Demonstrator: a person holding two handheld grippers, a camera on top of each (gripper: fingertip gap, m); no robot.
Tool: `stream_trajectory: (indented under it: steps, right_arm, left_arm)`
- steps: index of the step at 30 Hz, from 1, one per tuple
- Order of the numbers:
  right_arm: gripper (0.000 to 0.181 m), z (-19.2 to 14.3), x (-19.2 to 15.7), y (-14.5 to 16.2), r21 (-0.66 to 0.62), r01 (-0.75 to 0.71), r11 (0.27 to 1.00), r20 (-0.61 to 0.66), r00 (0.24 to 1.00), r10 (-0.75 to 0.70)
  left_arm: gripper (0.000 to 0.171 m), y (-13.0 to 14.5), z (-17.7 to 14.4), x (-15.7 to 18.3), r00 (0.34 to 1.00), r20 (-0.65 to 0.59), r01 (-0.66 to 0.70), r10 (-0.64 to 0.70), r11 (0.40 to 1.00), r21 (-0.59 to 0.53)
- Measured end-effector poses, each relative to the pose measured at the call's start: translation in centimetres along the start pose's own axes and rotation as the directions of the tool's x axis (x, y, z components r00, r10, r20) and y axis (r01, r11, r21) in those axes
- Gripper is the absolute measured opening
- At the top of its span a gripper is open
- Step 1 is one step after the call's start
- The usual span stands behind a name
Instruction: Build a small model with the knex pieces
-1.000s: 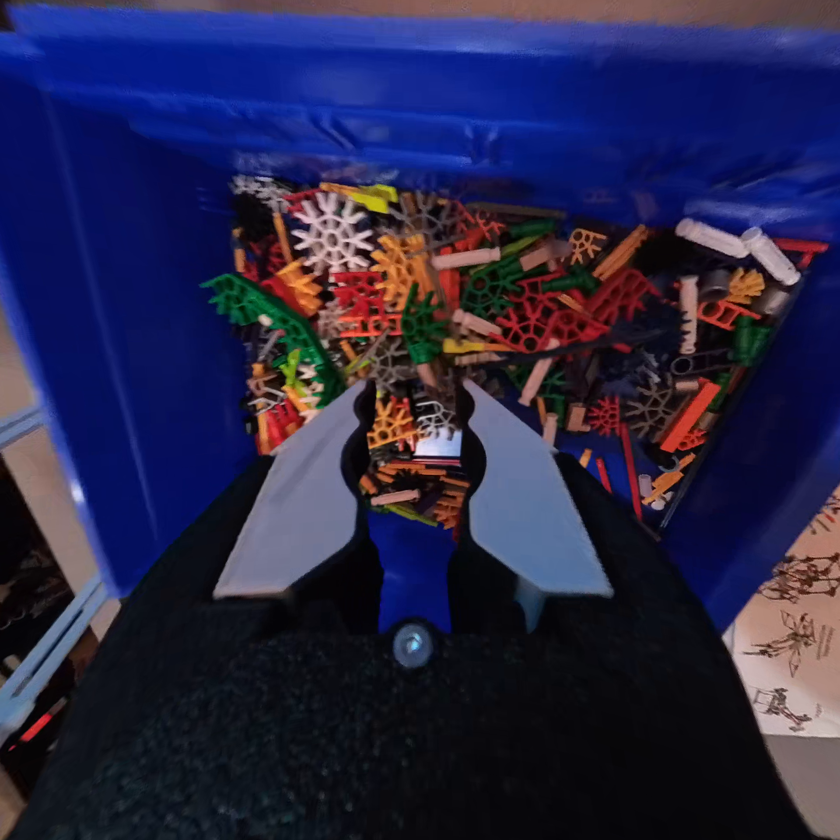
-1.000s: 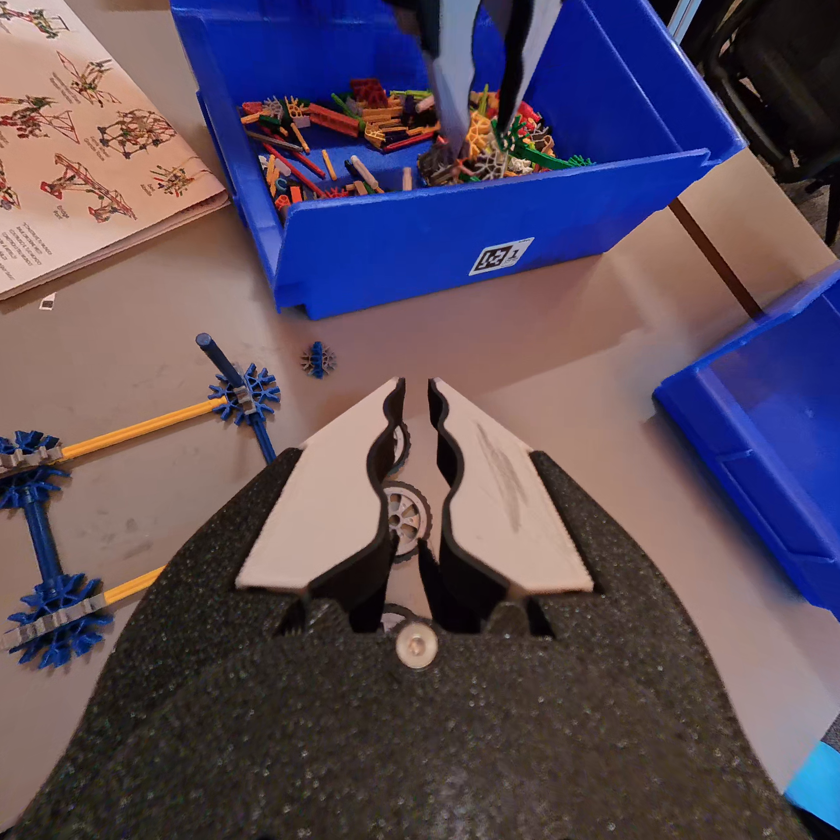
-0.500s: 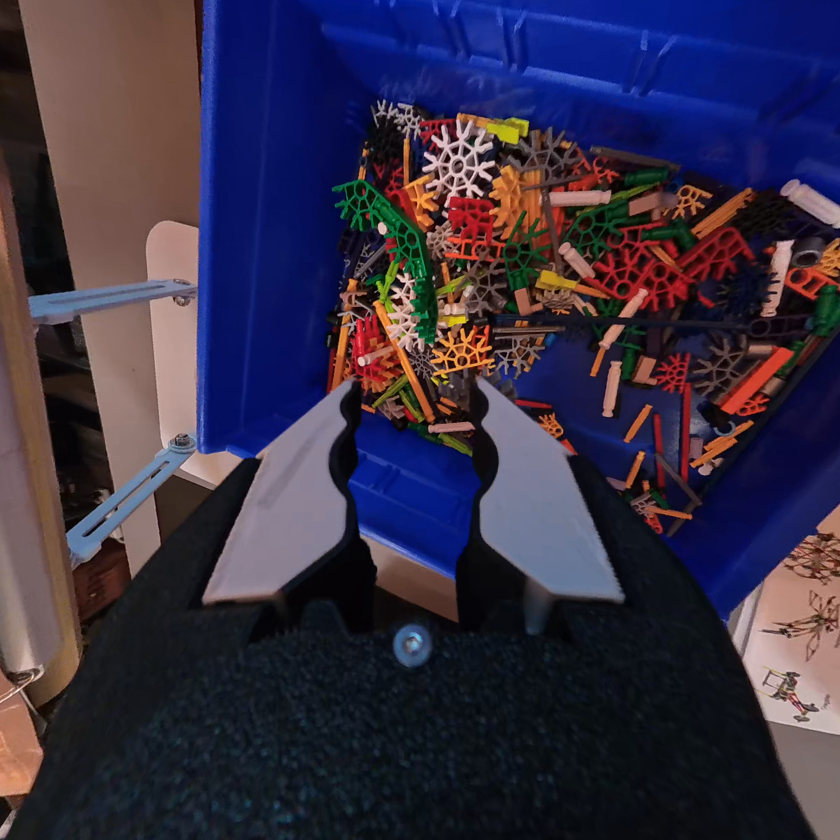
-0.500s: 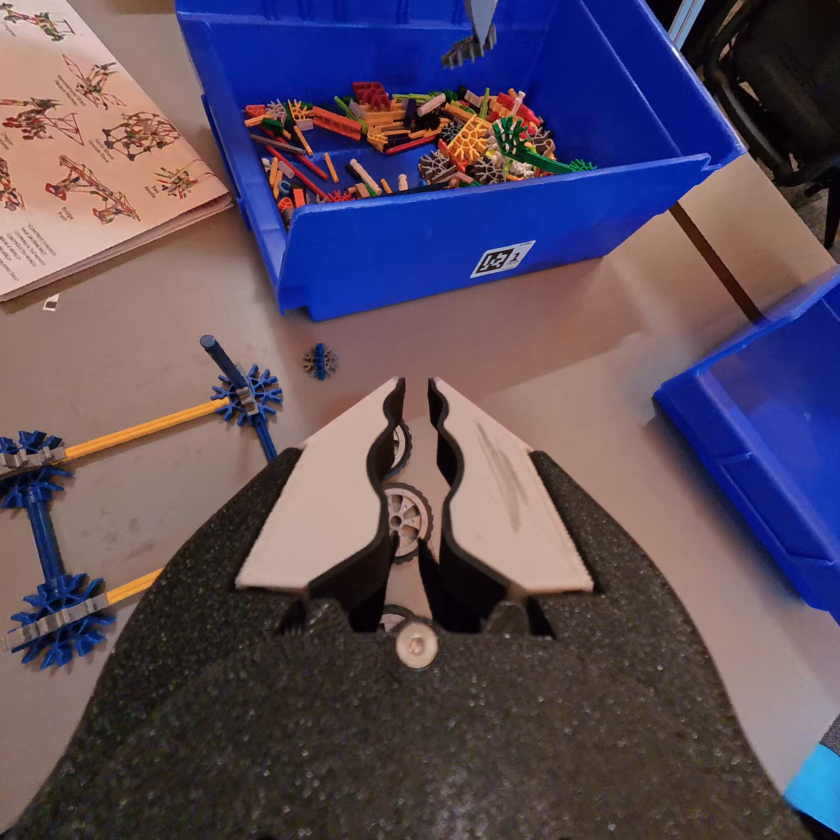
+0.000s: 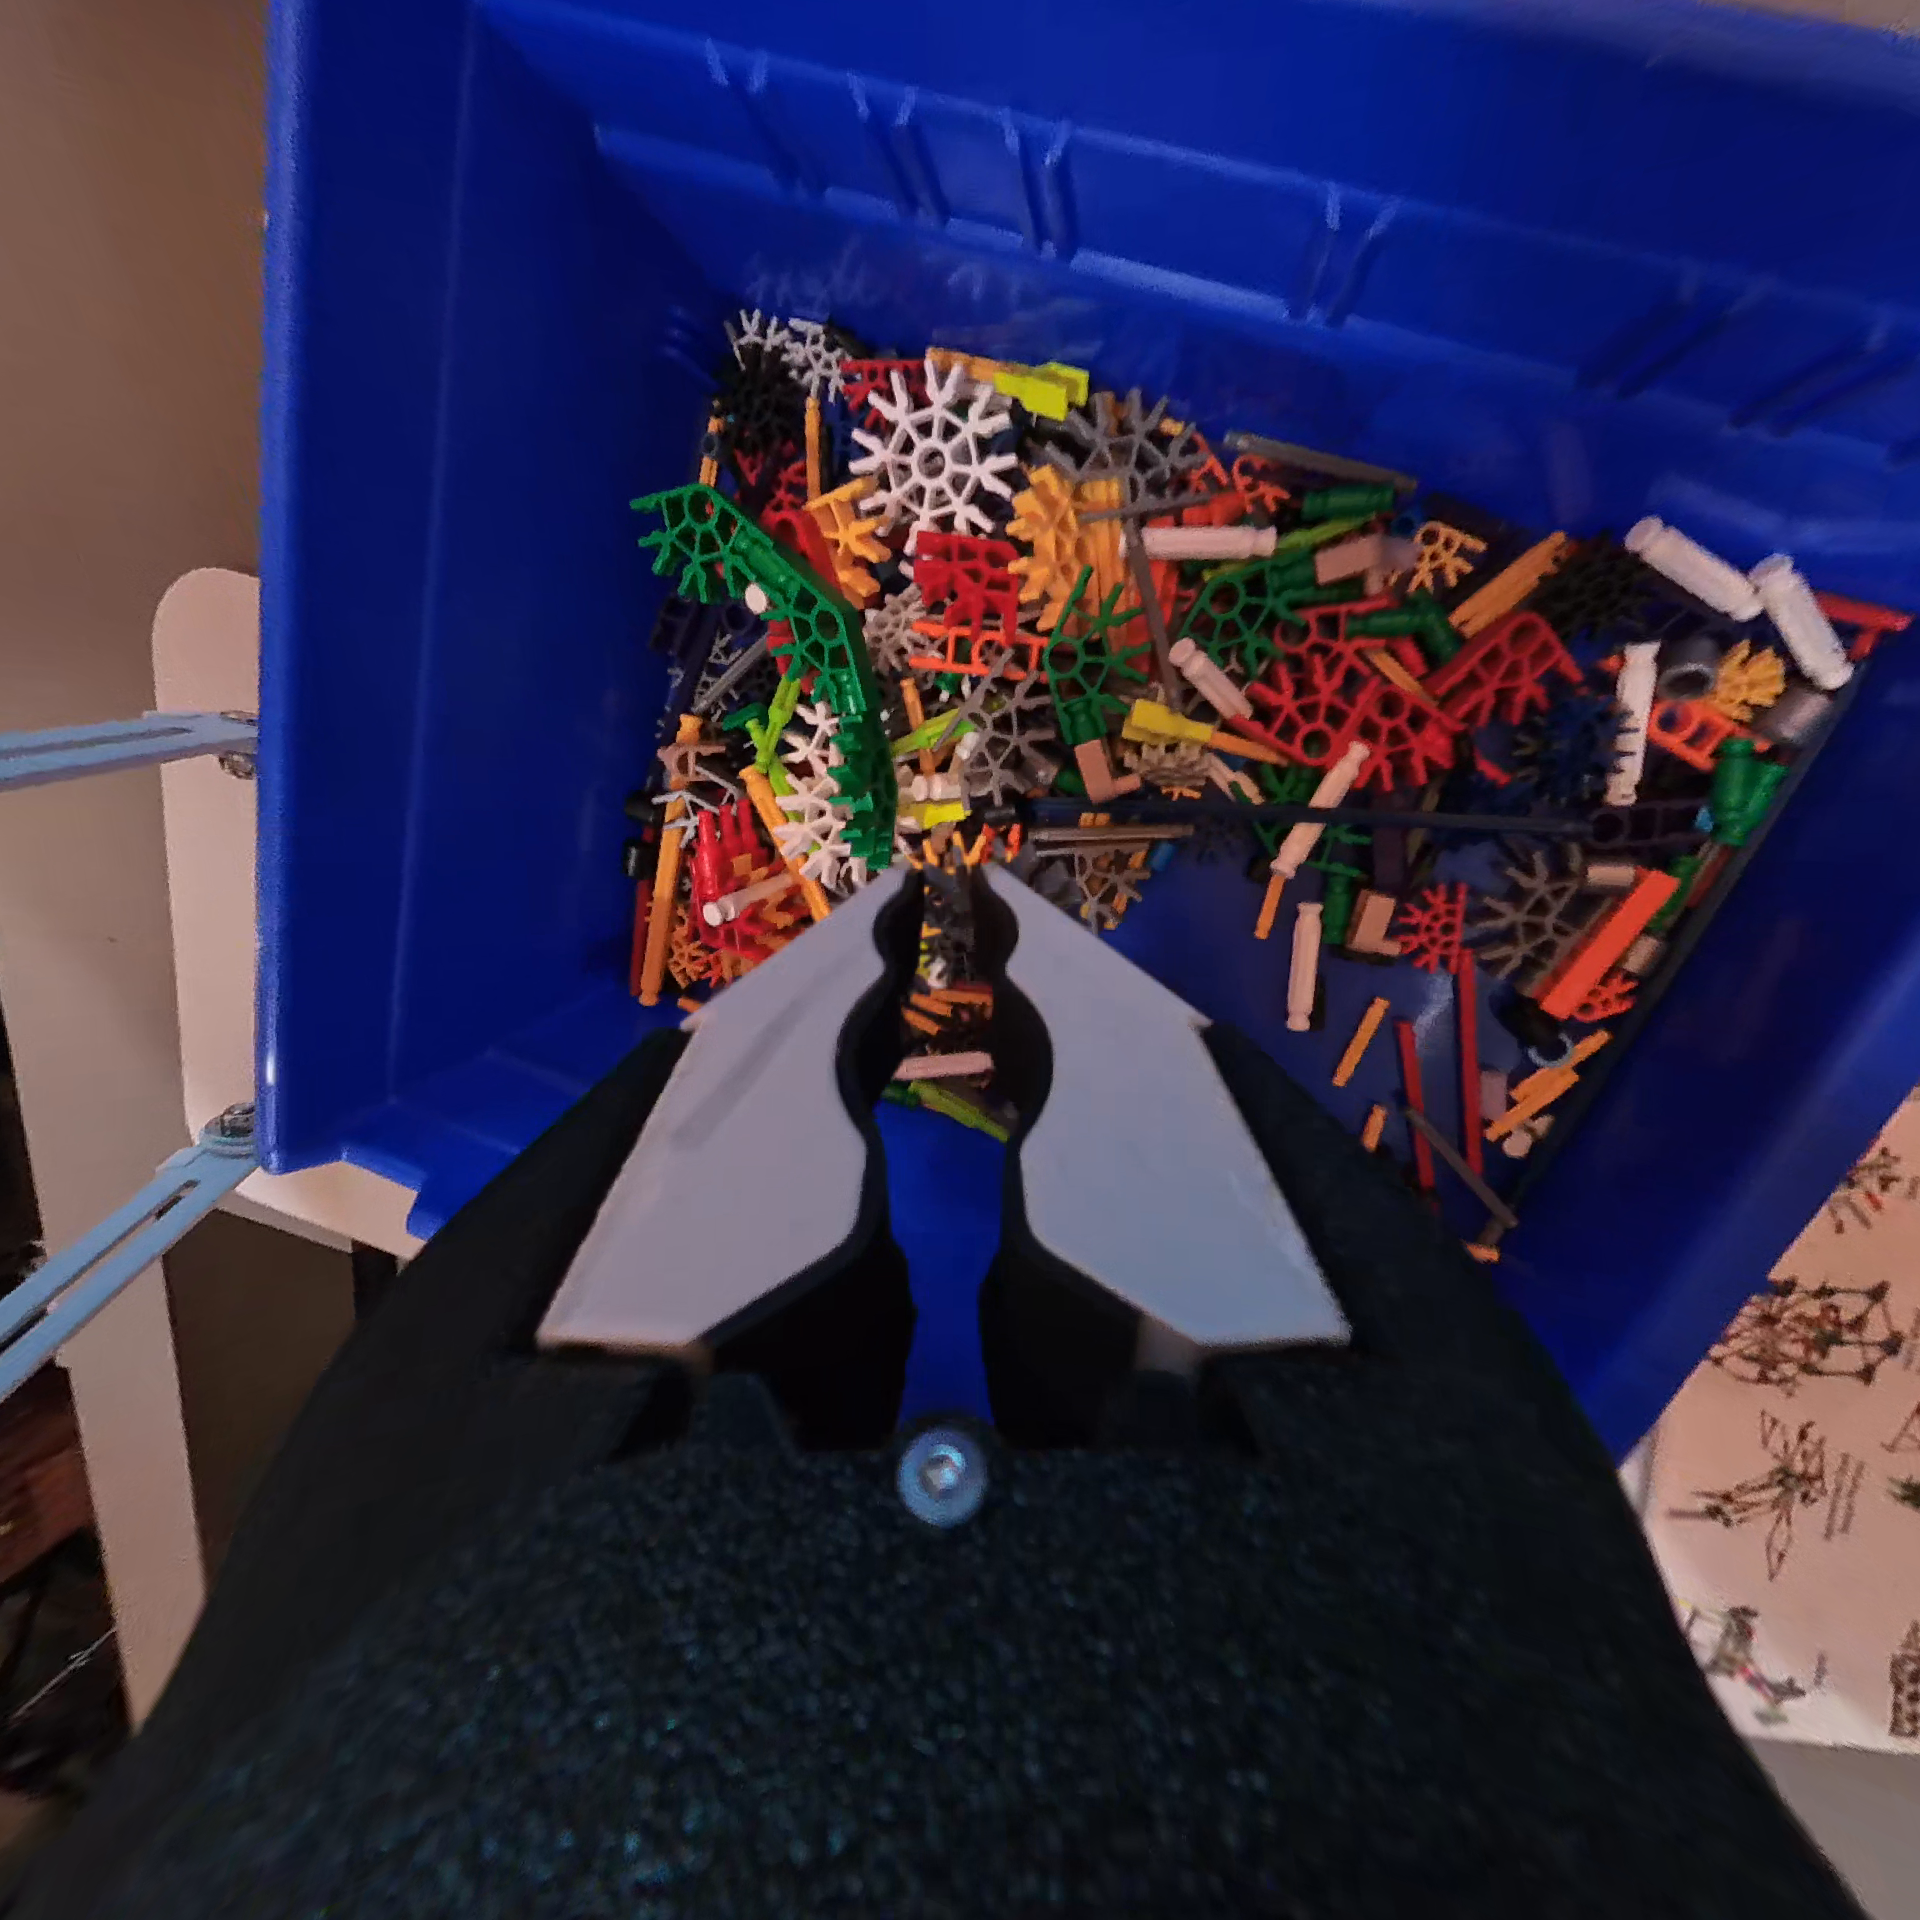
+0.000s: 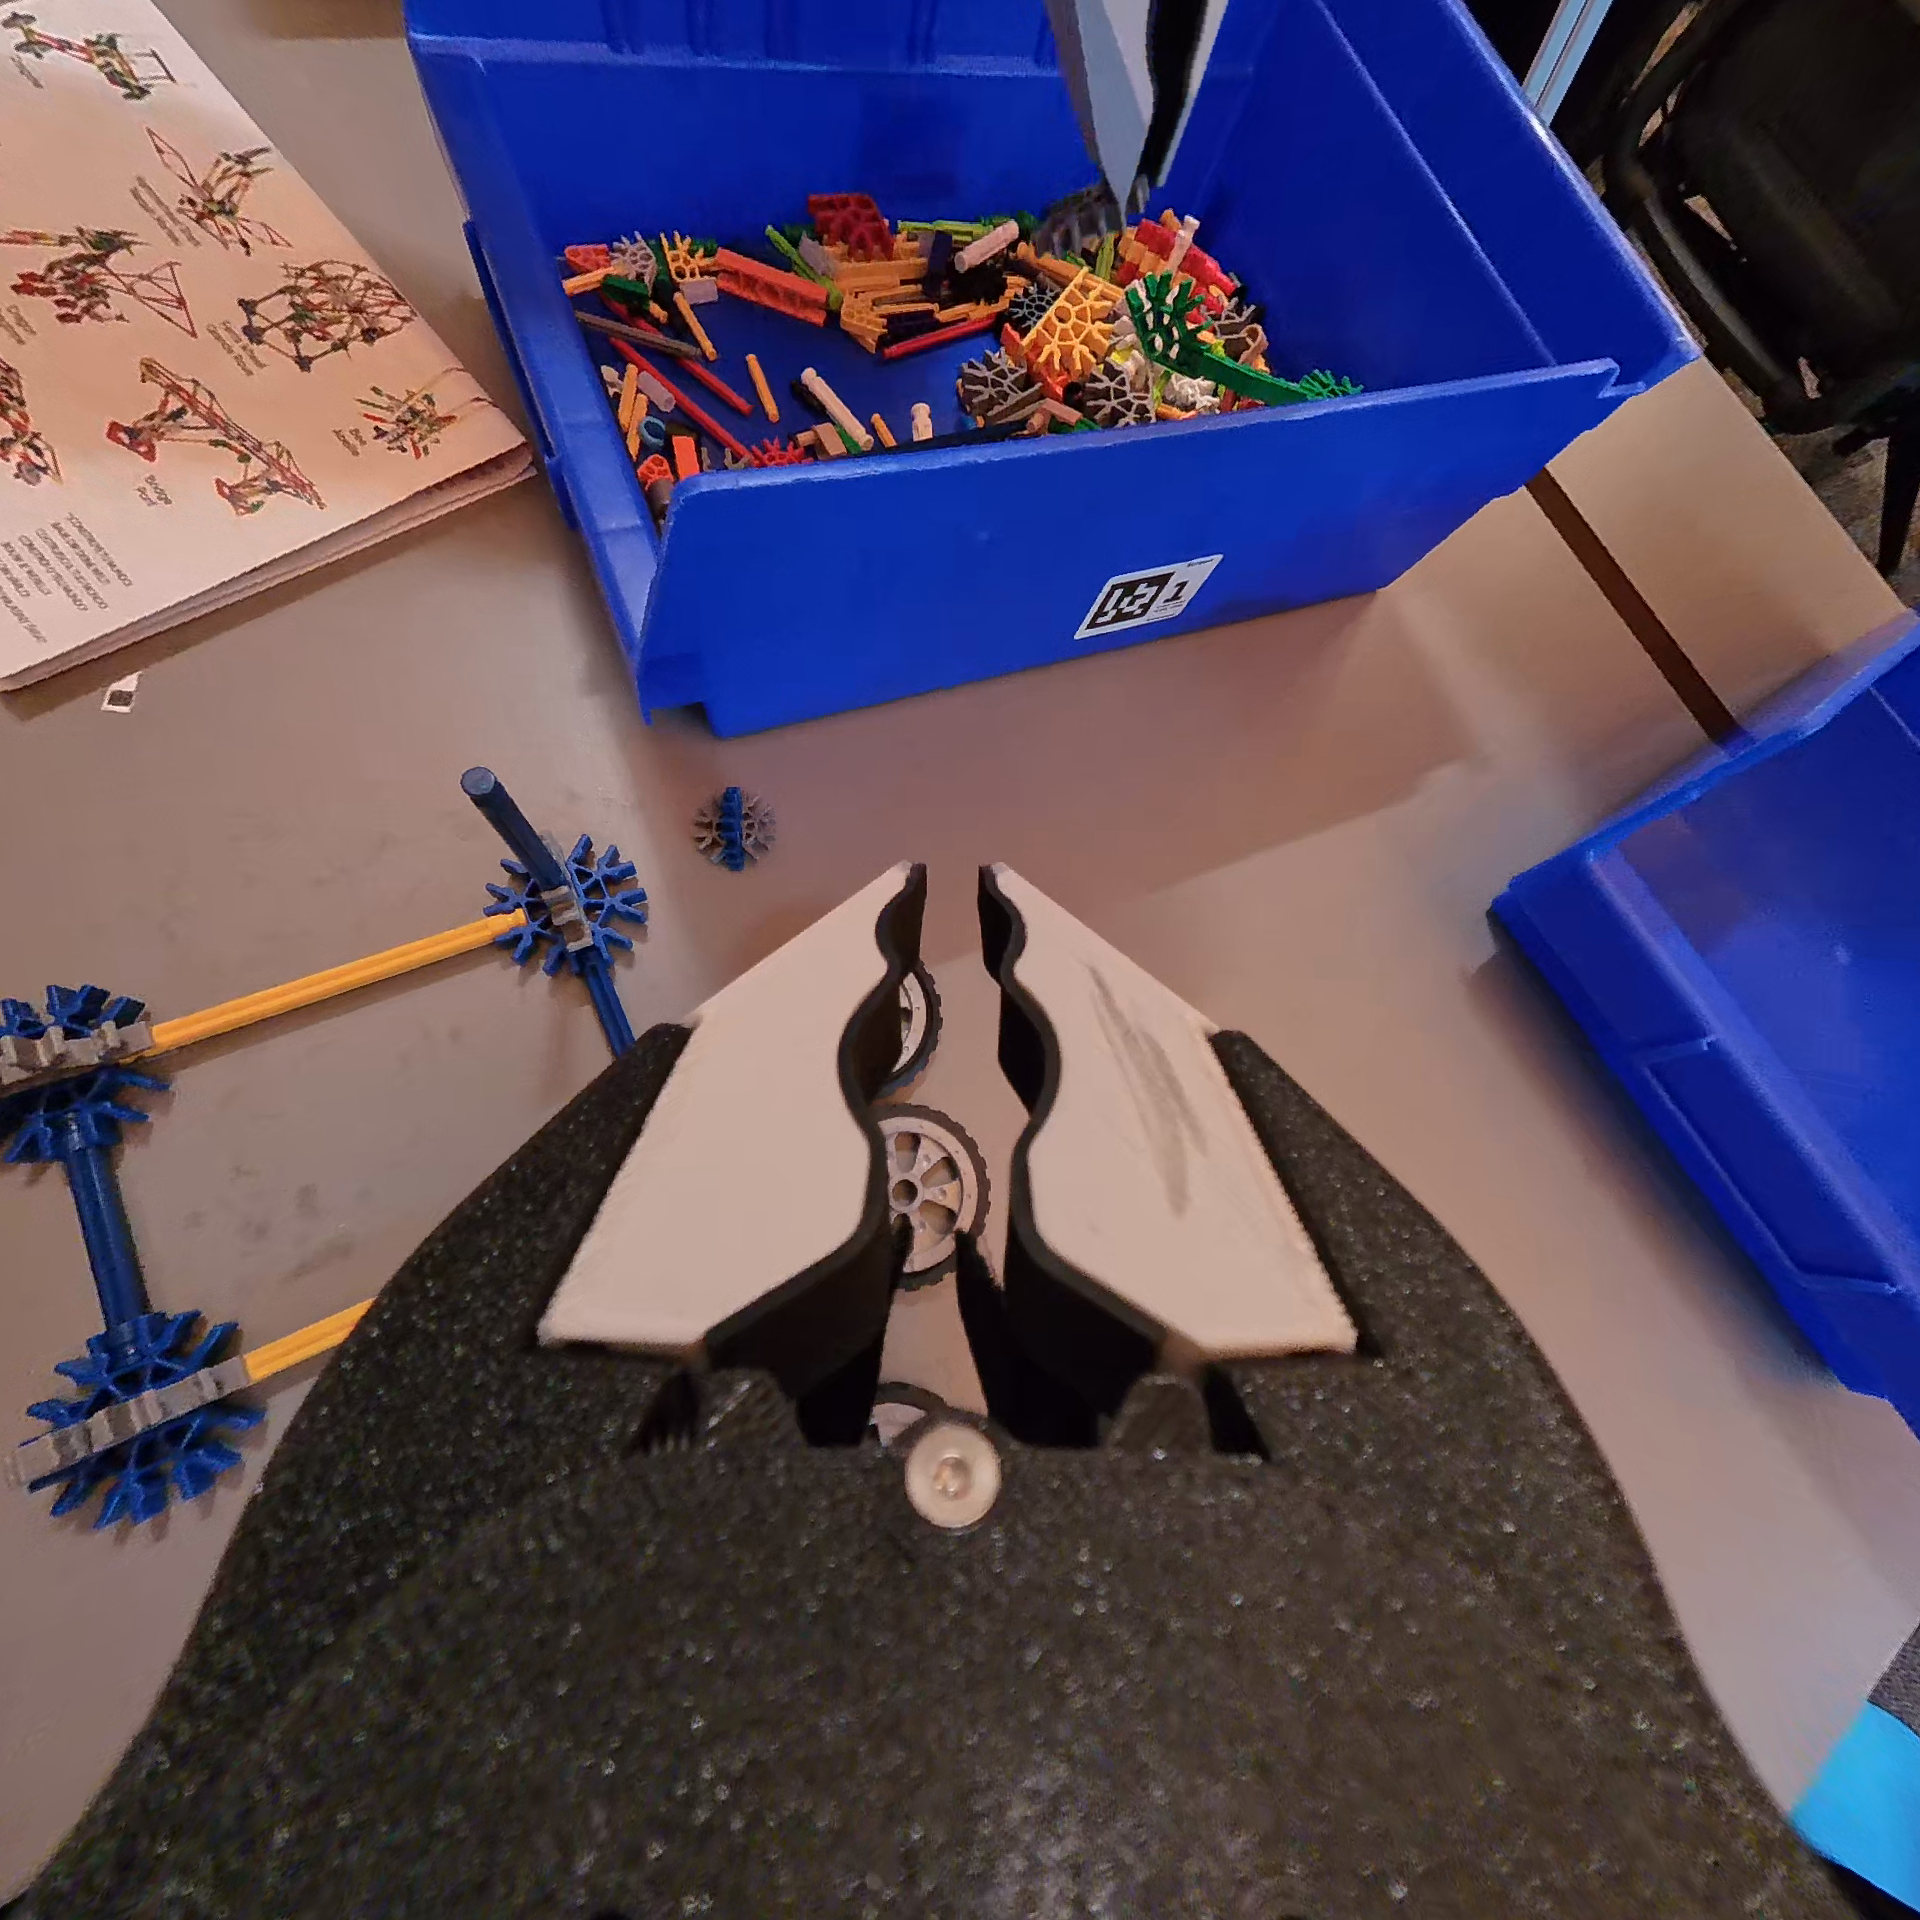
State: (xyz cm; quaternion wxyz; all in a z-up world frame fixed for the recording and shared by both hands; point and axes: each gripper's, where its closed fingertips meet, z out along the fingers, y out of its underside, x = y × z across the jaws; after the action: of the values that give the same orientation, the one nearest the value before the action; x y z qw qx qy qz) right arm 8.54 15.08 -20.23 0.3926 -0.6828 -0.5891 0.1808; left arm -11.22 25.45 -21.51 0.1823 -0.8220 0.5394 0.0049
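My left gripper [image 5: 951,878] is down inside a blue bin [image 5: 416,623] over a heap of coloured rods and connectors [image 5: 1143,644]. Its fingers stand a narrow gap apart, shut on a dark grey connector [image 5: 951,909]. The right wrist view shows the same gripper [image 6: 1127,197] with that connector [image 6: 1081,220] at its tips, above the bin [image 6: 935,582]. My right gripper [image 6: 952,873] is shut and empty, low over the table. A grey spoked wheel [image 6: 935,1184] lies beneath it. A frame of blue connectors [image 6: 566,909] and yellow rods [image 6: 332,971] lies to its left.
A small blue and grey connector [image 6: 735,828] lies loose before the bin. An open picture booklet [image 6: 156,312] lies at the far left. A second blue bin [image 6: 1745,1018] stands at the right. A dark chair [image 6: 1766,208] is beyond the table's edge. Spacing between my two grippers at the tips: around 25 cm. To the grey spoked wheel [image 6: 935,1184]: right tips about 9 cm, left tips about 30 cm.
My left gripper rose out of the bin with its fingers wide open, then came back down into the heap and narrowed. My right gripper has not moved.
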Motion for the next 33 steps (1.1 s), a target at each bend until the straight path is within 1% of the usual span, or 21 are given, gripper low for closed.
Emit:
stream_trajectory:
  steps: [2, 5, 6, 8, 10, 14, 17, 19, 21, 24, 26, 27, 28, 29, 30, 31, 33]
  right_arm:
    - [0.01, 0.0, 0.0, -0.1, 0.002, 0.001, 1.0, 0.001, 1.0, -0.001]
    - [0.01, 0.0, -0.1, -0.1, 0.002, 0.003, 1.0, 0.001, 1.0, -0.003]
    - [0.01, 0.0, -0.1, -0.1, 0.003, 0.003, 1.0, 0.001, 1.0, -0.003]
    - [0.01, 0.0, -0.1, -0.1, 0.004, 0.003, 1.0, 0.002, 1.0, -0.003]
    - [0.01, 0.0, -0.1, -0.1, 0.002, 0.005, 1.0, 0.002, 1.0, -0.005]
    - [0.01, 0.0, -0.1, -0.1, 0.003, 0.004, 1.0, 0.001, 1.0, -0.004]
    - [0.01, 0.0, -0.2, -0.2, 0.004, 0.005, 1.0, 0.002, 1.0, -0.005]
    - [0.01, 0.0, -0.2, -0.2, 0.003, 0.007, 1.0, 0.003, 1.0, -0.007]
    - [0.01, 0.0, -0.3, -0.2, 0.004, 0.008, 1.0, 0.003, 1.0, -0.008]
    - [0.01, 0.0, -0.3, -0.3, 0.008, 0.009, 1.0, 0.004, 1.0, -0.009]
    - [0.01, -0.1, -0.3, -0.3, 0.008, 0.01, 1.0, 0.004, 1.0, -0.01]
    - [0.01, -0.1, -0.4, -0.3, 0.009, 0.011, 1.0, 0.005, 1.0, -0.011]
    - [0.01, -0.1, -0.4, -0.4, 0.011, 0.011, 1.0, 0.006, 1.0, -0.011]
    - [0.01, -0.1, -0.4, -0.4, 0.012, 0.011, 1.0, 0.006, 1.0, -0.012]
    - [0.01, -0.2, -0.4, -0.4, 0.013, 0.012, 1.0, 0.006, 1.0, -0.012]
    - [0.01, -0.2, -0.4, -0.5, 0.015, 0.013, 1.0, 0.006, 1.0, -0.013]
    - [0.01, -0.3, -0.5, -0.6, 0.018, 0.015, 1.0, 0.006, 1.0, -0.015]
  left_arm:
    - [0.007, 0.1, 0.2, -0.2, 1.0, 0.008, 0.016, -0.016, 1.0, 0.006]
    - [0.017, -0.6, 0.3, -0.3, 0.999, -0.001, 0.051, -0.051, 0.997, 0.057]
    - [0.031, -0.9, 0.2, -0.6, 0.998, 0.019, 0.06, -0.061, 0.996, 0.073]
    - [0.029, -1.2, 0.2, -1.6, 0.994, 0.084, 0.057, -0.065, 0.994, 0.09]
    - [0.031, -1.5, 0.5, -2.3, 0.989, 0.117, 0.076, -0.09, 0.991, 0.113]
    - [0.052, -0.4, 2.5, -2.2, 0.989, 0.104, 0.102, -0.106, 0.994, 0.041]
    - [0.062, 0.8, 3.6, -2.1, 0.992, 0.101, 0.081, -0.074, 0.995, -0.063]
    - [0.059, 1.1, 3.9, -1.5, 0.996, 0.068, 0.059, -0.051, 0.991, -0.117]
    - [0.057, 1.5, 4.3, -1.6, 0.997, 0.077, 0.041, -0.027, 0.982, -0.183]
    - [0.056, 1.2, 5.1, -0.5, 1.0, 0.021, -0.003, 0.008, 0.973, -0.23]
    - [0.063, 1.1, 5.7, -0.5, 0.999, 0.03, -0.028, 0.037, 0.965, -0.262]
    - [0.06, 0.9, 5.8, -0.5, 0.999, 0.021, -0.033, 0.04, 0.964, -0.262]
    - [0.049, 0.7, 5.9, -0.1, 1.0, -0.009, -0.026, 0.025, 0.965, -0.262]
    - [0.045, 0.5, 5.9, -0.1, 1.0, -0.012, -0.024, 0.022, 0.967, -0.253]
    - [0.035, 0.1, 5.9, -0.1, 1.0, -0.015, -0.024, 0.021, 0.972, -0.235]
    - [0.033, -0.4, 5.8, 0.3, 0.999, -0.033, -0.019, 0.013, 0.978, -0.206]
    - [0.023, -1.0, 5.7, 1.3, 0.997, -0.077, -0.012, -0.001, 0.985, -0.17]
